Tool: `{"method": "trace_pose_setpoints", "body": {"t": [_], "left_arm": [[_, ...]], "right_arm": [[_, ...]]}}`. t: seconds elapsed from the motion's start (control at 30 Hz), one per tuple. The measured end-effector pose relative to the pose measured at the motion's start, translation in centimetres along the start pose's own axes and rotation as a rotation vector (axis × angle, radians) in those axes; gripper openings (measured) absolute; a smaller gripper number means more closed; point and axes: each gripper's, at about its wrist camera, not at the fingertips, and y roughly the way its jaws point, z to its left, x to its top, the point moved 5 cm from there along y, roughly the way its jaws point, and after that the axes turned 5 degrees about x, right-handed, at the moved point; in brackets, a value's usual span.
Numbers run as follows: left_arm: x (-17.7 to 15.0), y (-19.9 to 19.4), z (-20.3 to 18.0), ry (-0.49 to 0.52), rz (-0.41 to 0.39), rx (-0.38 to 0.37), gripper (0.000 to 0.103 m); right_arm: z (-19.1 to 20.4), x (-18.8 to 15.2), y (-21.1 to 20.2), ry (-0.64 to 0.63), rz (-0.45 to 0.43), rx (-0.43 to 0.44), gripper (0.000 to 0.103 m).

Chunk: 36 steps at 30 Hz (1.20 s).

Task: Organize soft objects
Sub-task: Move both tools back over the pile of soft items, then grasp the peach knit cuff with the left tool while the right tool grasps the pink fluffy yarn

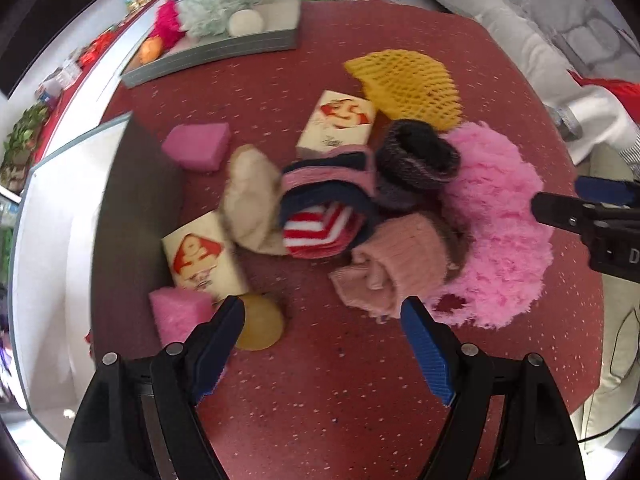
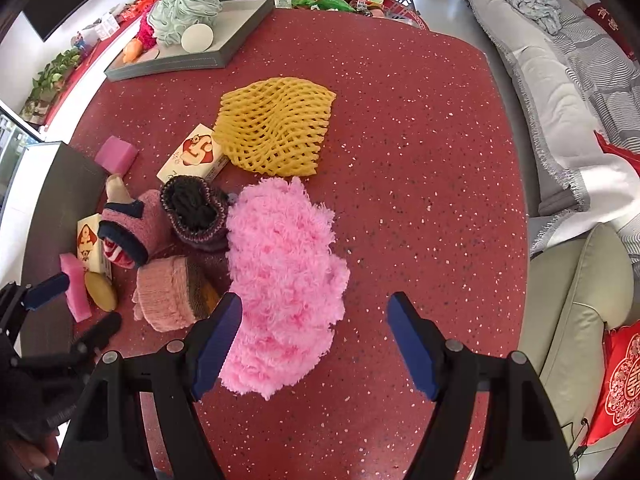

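A heap of soft things lies on the red speckled table (image 2: 420, 152): a fluffy pink bundle (image 2: 280, 276), a yellow foam net (image 2: 276, 128), a dark knitted roll (image 2: 196, 208), a pale pink knitted roll (image 1: 396, 268), a striped rolled sock (image 1: 324, 216) and a beige sock (image 1: 252, 200). My left gripper (image 1: 324, 320) hangs open above the table, just short of the pale pink roll, with nothing between its blue pads. My right gripper (image 2: 314, 312) is open too, its left pad (image 2: 218, 336) over the near edge of the fluffy bundle.
Two tissue packs (image 1: 336, 124) (image 1: 200, 256), pink sponges (image 1: 196, 146) (image 1: 180, 312) and a yellow soap-like lump (image 1: 260, 322) lie around the heap. A grey tray (image 2: 224, 44) with a pale green pouf stands at the back. A grey bin (image 1: 72, 240) sits left. A sofa (image 2: 560, 80) runs along the right.
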Motion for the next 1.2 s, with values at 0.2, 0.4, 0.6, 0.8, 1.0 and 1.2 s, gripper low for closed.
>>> {"method": "trace_pose_setpoints", "body": {"t": [0.2, 0.4, 0.6, 0.8, 1.0, 1.2], "left_arm": [[1.6, 1.7, -3.8, 0.026, 0.046, -0.075, 0.081], [2.4, 3.7, -4.4, -0.022, 0.096, -0.067, 0.081], [3.1, 4.8, -4.9, -0.025, 0.107, -0.040, 0.081], [3.4, 6.2, -5.7, -0.026, 0.156, -0.049, 0.055], [2.9, 5.4, -5.3, -0.053, 0.186, -0.064, 0.047], [2.0, 3.0, -4.6, -0.102, 0.180, -0.096, 0.047]], "right_arm": [[0.0, 0.2, 1.1, -0.036, 0.031, 0.025, 0.078], [0.4, 0.8, 2.4, -0.062, 0.045, 0.050, 0.078], [1.3, 1.3, 3.8, -0.072, 0.076, 0.073, 0.078], [1.7, 1.0, 6.3, -0.067, 0.134, 0.083, 0.047], [1.7, 0.0, 5.9, -0.057, 0.158, 0.179, 0.038], [0.1, -1.7, 3.4, 0.002, 0.136, 0.194, 0.038]]}}
